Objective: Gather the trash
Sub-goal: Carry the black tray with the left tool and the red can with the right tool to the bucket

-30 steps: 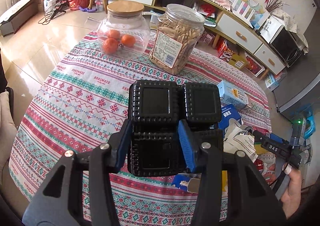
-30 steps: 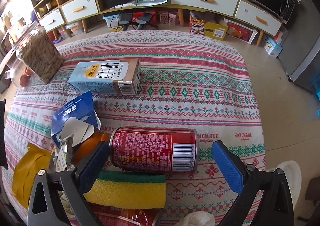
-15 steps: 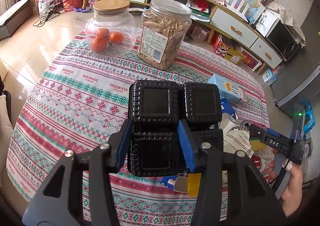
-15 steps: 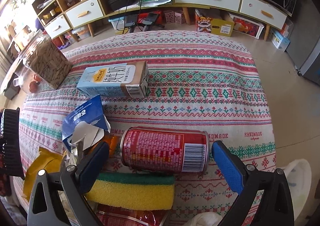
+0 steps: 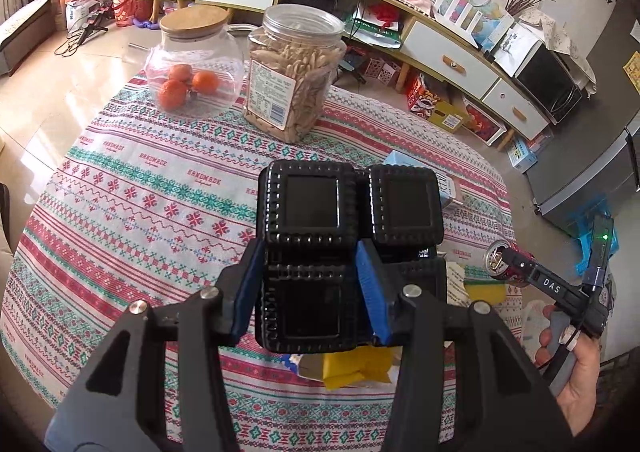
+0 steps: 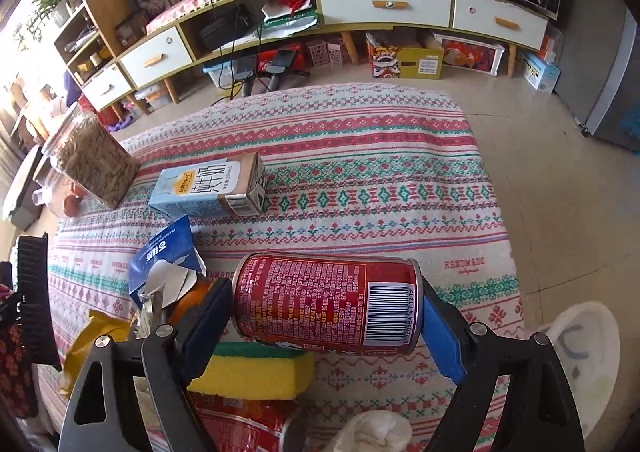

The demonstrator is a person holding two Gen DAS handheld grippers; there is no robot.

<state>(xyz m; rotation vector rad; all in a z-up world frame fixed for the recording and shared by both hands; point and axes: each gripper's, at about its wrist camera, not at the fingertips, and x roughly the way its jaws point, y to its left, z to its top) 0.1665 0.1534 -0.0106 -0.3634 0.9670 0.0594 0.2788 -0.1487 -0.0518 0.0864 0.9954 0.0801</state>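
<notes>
My left gripper [image 5: 310, 288] is shut on a black plastic food tray [image 5: 308, 212] with square compartments and holds it above the table. My right gripper [image 6: 326, 316] is shut on a red drink can [image 6: 326, 304], gripped end to end and lifted off the cloth; it also shows in the left wrist view [image 5: 498, 262]. A light-blue milk carton [image 6: 212, 188] lies on its side further back. A torn blue wrapper [image 6: 164, 264], a yellow wrapper [image 6: 96, 340] and a yellow-green sponge [image 6: 252, 370] lie close under the can.
A jar of oranges [image 5: 194, 70] and a jar of seeds [image 5: 294, 72] stand at the table's far edge. A second red can [image 6: 240, 428] and a white cloth [image 6: 376, 432] lie near the front edge. A cabinet stands behind on the floor.
My right gripper closed on the red can and lifted it. My left gripper, still holding the black tray, drifted a little; the jars appear farther away.
</notes>
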